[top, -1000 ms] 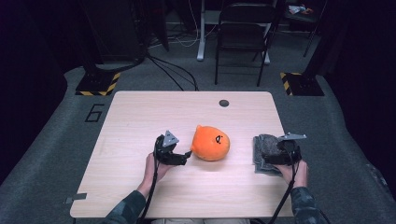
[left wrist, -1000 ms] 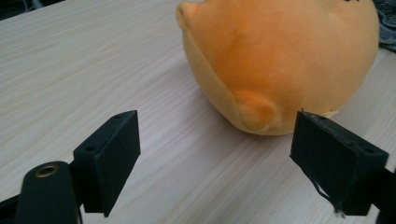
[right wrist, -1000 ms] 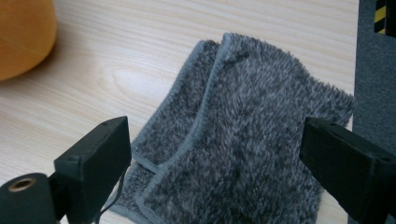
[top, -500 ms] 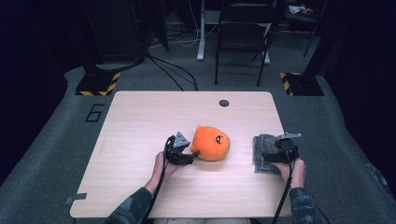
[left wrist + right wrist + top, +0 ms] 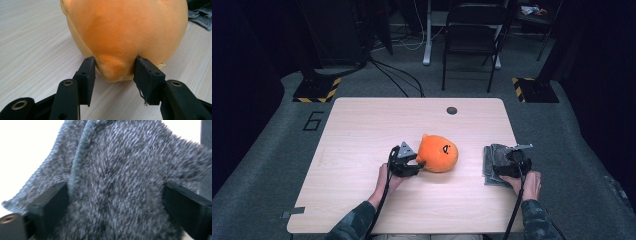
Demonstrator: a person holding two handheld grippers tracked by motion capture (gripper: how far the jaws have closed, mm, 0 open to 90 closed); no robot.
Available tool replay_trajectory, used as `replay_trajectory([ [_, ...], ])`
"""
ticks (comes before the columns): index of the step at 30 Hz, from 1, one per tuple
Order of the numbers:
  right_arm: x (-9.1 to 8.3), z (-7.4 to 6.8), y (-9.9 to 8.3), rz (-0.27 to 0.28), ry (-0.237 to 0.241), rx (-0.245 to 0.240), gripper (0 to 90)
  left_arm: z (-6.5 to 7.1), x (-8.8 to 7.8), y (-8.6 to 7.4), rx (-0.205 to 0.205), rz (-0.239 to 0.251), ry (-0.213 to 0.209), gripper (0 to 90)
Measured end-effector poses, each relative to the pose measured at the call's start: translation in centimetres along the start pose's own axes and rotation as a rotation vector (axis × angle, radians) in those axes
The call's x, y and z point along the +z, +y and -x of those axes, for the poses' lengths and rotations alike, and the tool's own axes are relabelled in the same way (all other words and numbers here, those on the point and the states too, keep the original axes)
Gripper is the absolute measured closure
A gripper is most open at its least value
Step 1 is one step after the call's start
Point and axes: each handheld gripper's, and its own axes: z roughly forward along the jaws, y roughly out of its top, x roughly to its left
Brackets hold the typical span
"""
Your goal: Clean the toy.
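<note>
an orange plush toy (image 5: 438,153) lies on its side near the middle of the light wooden table (image 5: 362,125), a small dark face mark showing on its upper side. everything else is placed here relative to that toy.

the left gripper (image 5: 413,164) sits low on the table right against the toy's near-left side, held by the person's left hand (image 5: 387,176). in the left gripper view its two black jaws stand apart on either side of a small nub of the plush toy (image 5: 125,32) (the nub bulges out between the pads (image 5: 88,75), and both pads touch the orange fabric at their tips). whether they are squeezing it or only resting against it cannot be told.

to the right of the toy, well apart from it, a grey fuzzy cloth (image 5: 493,159) lies folded near the table's right edge. the right gripper (image 5: 512,165) rests on top of that cloth, with the right hand (image 5: 528,184) behind it. in the right gripper view the grey fuzzy cloth (image 5: 120,177) lies between the two jaws, which stand wide apart at either side of it, with a stitched hem running along the left.

beyond the toy, near the far edge of the table, is a small dark round grommet (image 5: 452,110). no containers stand on the table.
</note>
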Motion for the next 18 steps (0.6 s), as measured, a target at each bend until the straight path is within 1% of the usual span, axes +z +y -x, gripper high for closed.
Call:
replay_trajectory([
  [1,-0.01,0.11,0.01,-0.002,0.002,-0.002,5.6,0.01,-0.01,0.01,0.002,-0.001,0.0,52.0],
  [2,-0.06,-0.05,0.04,-0.011,-0.007,0.022,5.5,0.01,-0.01,0.01,0.002,-0.001,0.0,52.2],
  [3,0.0,-0.01,0.07,-0.003,-0.018,0.013,6.1,-0.02,-0.02,0.0,0.005,-0.002,0.001,52.5],
  [4,-0.05,-0.14,0.14,-0.008,-0.026,0.011,9.2,-0.02,-0.03,-0.01,0.005,-0.003,0.001,52.7],
  [6,-0.34,-0.42,0.23,-0.02,-0.017,0.038,15.6,-0.02,-0.02,-0.03,0.002,-0.005,-0.003,53.2],
  [7,-0.35,-0.32,0.26,-0.015,-0.012,0.024,18.2,-0.04,-0.03,-0.03,0.004,-0.005,0.0,53.5],
  [8,-0.43,-0.3,0.27,-0.021,-0.003,0.031,22.8,-0.03,-0.04,-0.03,0.004,-0.007,0.0,53.9],
  [9,-0.49,-0.09,0.28,-0.009,0.004,0.024,28.7,-0.02,-0.03,-0.03,0.005,-0.006,0.0,54.2],
  [10,-0.6,0.09,0.26,-0.003,0.006,0.015,32.2,0.03,0.0,-0.04,0.004,-0.003,0.003,54.4],
  [11,-0.67,0.09,0.2,0.0,0.008,0.026,34.6,0.05,-0.01,-0.04,0.005,-0.002,0.006,54.4],
  [12,-0.7,0.25,0.11,0.011,0.007,0.023,37.8,0.09,0.0,-0.04,0.001,-0.001,0.006,54.5],
  [13,-0.79,0.32,0.05,0.01,0.007,0.028,41.5,0.09,-0.01,-0.04,0.005,-0.002,0.006,54.6],
  [14,-0.81,0.46,0.04,0.022,0.005,0.025,46.7,0.08,0.0,-0.04,0.006,-0.002,0.007,54.8],
  [15,-0.84,0.49,0.01,0.028,0.008,0.022,50.5,0.11,0.01,-0.05,0.001,-0.001,0.006,55.0],
  [16,-0.86,0.41,-0.02,0.033,0.012,0.022,56.4,0.11,-0.01,-0.05,0.001,-0.002,0.007,55.2],
  [17,-0.92,0.35,-0.01,0.034,0.029,0.008,63.7,0.08,-0.03,-0.06,0.002,-0.003,0.008,55.6],
  [18,-0.99,0.07,0.01,0.029,0.039,0.005,67.1,0.1,-0.02,-0.08,-0.001,-0.003,0.007,55.8],
])
